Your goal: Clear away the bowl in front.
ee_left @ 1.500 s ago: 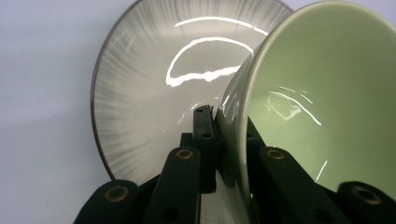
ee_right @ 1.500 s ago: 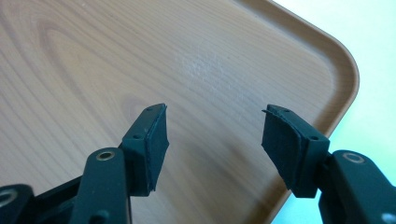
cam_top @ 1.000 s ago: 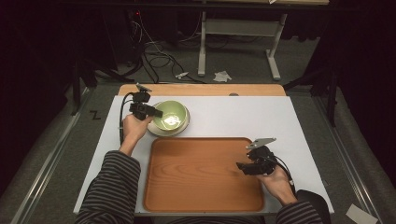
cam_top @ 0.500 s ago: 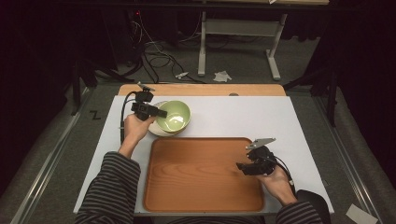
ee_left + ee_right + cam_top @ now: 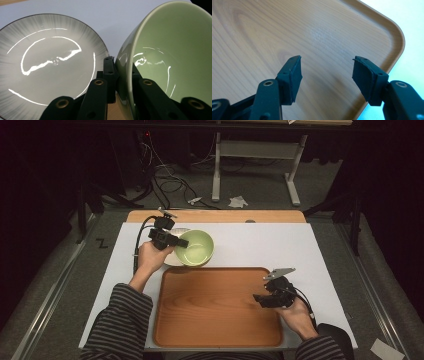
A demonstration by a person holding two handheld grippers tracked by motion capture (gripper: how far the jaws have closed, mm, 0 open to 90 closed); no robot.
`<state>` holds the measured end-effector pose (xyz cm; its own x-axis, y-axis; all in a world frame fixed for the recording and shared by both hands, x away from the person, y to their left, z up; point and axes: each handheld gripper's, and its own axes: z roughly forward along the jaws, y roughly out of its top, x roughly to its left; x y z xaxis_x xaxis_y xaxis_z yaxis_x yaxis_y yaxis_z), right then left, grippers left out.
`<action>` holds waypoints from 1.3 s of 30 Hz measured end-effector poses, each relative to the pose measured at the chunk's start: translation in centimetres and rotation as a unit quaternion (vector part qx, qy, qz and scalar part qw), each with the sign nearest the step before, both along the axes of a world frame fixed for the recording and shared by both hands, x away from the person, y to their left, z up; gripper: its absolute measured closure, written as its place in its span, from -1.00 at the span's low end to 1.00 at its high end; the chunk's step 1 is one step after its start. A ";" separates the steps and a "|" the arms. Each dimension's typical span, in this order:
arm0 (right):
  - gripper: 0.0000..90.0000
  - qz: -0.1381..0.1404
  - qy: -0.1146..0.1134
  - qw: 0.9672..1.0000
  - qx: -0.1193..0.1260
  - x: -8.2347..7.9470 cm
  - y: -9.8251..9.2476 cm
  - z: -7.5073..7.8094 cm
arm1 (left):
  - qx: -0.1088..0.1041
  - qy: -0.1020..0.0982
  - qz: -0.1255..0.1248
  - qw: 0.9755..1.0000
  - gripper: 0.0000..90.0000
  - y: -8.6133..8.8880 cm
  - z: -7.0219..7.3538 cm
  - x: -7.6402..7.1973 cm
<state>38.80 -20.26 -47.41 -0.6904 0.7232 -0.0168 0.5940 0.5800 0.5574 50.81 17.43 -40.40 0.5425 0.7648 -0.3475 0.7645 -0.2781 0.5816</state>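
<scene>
On the left of the table (image 5: 310, 250), near its far edge, I have my left gripper (image 5: 176, 242) pinching the rim of the green bowl (image 5: 196, 248). In the left gripper view the 2 black jaws sit 1 on each side of the bowl's (image 5: 172, 57) wall, 1 inside and 1 outside, pressed against it. The bowl is tilted, its opening turned toward my side, and it looks lifted off the table, though I cannot tell for sure from above. Just beside it, on the side toward the table's left edge, lies a grey plate (image 5: 50, 62) with a dark rim, flat on the white surface; from the high view the plate (image 5: 181, 231) is mostly hidden behind the bowl and gripper.

In the middle, against the near edge of the table, lies the wooden tray (image 5: 215, 310), and the bowl hangs just past the tray's far-left corner.

On the right, my right gripper (image 5: 260, 298) hovers over the tray's right edge. In the right gripper view its 2 jaws are spread wide with nothing between them, and below them I see the tray's (image 5: 332, 30) wood grain and 1 rounded corner.
</scene>
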 end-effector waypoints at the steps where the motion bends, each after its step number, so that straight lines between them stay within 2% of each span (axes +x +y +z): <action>1: -0.07 0.000 0.000 1.000 0.000 0.0 0.0 0.0 | 0.001 0.000 -0.007 1.000 0.86 -0.3 0.3 -0.2; 5: -0.07 -0.001 -0.008 1.000 0.001 0.0 -0.1 0.1 | -0.001 -0.005 -0.020 1.000 0.86 -0.9 0.7 -0.7; 7: -0.07 -0.009 -0.006 1.000 0.004 -0.1 -0.1 0.2 | -0.003 -0.005 -0.027 1.000 0.86 -1.2 0.8 -0.9; 12: -0.07 -0.006 -0.008 1.000 0.003 -0.1 -0.1 0.2 | -0.004 -0.006 -0.042 0.999 0.86 -1.9 1.2 -1.3; 21: -0.07 -0.006 -0.009 1.000 0.002 -0.1 -0.2 0.2 | 0.005 -0.004 -0.073 0.997 0.86 -3.2 1.6 -2.2; 28: -0.07 -0.005 -0.007 1.000 0.002 -0.1 -0.1 0.2 | 0.010 -0.002 -0.087 0.996 0.86 -3.9 1.7 -2.6; 36: -0.07 -0.007 -0.009 1.000 0.001 -0.1 -0.2 0.2 | 0.013 -0.002 -0.114 0.993 0.86 -5.0 1.9 -3.4; 39: -0.07 -0.005 -0.011 1.000 0.003 -0.1 -0.2 0.3 | 0.022 0.001 -0.129 0.991 0.86 -5.8 1.8 -3.8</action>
